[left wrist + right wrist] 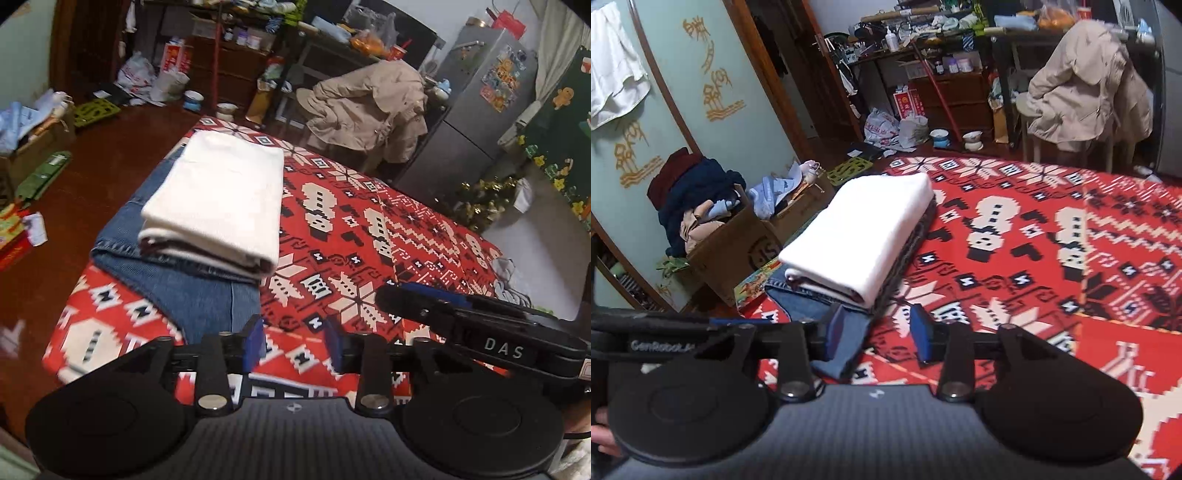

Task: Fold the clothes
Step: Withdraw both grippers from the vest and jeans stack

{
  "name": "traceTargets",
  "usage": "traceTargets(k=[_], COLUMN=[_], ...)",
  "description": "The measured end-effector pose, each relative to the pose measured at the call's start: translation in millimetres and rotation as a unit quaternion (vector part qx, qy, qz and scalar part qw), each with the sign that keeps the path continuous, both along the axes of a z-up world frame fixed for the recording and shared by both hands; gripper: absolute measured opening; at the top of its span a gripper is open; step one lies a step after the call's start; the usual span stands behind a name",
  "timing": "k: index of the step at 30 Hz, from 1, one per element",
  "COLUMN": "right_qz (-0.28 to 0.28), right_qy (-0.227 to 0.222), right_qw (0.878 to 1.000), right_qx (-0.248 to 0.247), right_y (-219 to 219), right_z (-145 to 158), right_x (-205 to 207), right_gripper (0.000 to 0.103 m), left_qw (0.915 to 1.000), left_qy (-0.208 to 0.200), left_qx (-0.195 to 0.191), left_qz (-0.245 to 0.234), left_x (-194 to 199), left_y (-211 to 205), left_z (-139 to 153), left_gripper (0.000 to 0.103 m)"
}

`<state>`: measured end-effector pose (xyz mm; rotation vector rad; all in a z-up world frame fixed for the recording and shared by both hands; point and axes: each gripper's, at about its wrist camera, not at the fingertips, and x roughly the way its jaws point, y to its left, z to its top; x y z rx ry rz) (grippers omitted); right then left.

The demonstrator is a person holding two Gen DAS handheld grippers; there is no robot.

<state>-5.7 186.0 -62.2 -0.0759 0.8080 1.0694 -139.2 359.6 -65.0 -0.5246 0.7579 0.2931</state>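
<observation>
I find both grippers released: the left gripper [293,341] stands with jaws apart and nothing between them over the red blanket [369,236], and the right gripper [877,334] likewise holds nothing, its left pad passing in front of the near jeans edge. The folded white cloth [218,199] lies on top of the jeans [199,291] at the blanket's left side, ahead of both tools. I note a beige coat [1086,88] draped over a chair far right
</observation>
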Motion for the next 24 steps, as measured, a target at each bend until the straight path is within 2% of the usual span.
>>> traceTargets(k=[1, 5, 7, 10, 12, 17, 24], right_qz=[-0.002, 0.002, 0.001, 0.002, -0.002, -0.002, -0.004], right_qy=[-0.006, -0.044, -0.060, -0.065, -0.068, -0.064, -0.064], right_qw=[1.000, 0.999, 0.998, 0.998, 0.998, 0.998, 0.997], right_qx=[-0.001, -0.004, -0.007, -0.007, -0.011, -0.019, -0.035], right_y=[-7, -29, -40, -53, -59, -73, -79], right_z=[4, 17, 23, 30, 32, 33, 26], right_x=[-4, -21, -31, -44, -51, -64, -78], right_gripper=[0.058, 0.077, 0.090, 0.098, 0.102, 0.102, 0.102], left_qw=[1.0000, 0.9991, 0.9984, 0.9977, 0.9971, 0.9948, 0.9932], left_qy=[-0.003, 0.001, 0.002, 0.001, 0.002, 0.016, 0.011], left_qx=[0.003, 0.019, 0.024, 0.027, 0.035, 0.055, 0.064], left_qz=[0.008, 0.039, 0.050, 0.062, 0.068, 0.084, 0.096], left_x=[-6, -22, -29, -40, -47, -65, -82], left_y=[-4, -19, -26, -37, -43, -55, -63], left_z=[2, 8, 10, 11, 11, 9, 7], left_gripper=[0.046, 0.058, 0.061, 0.066, 0.068, 0.070, 0.080])
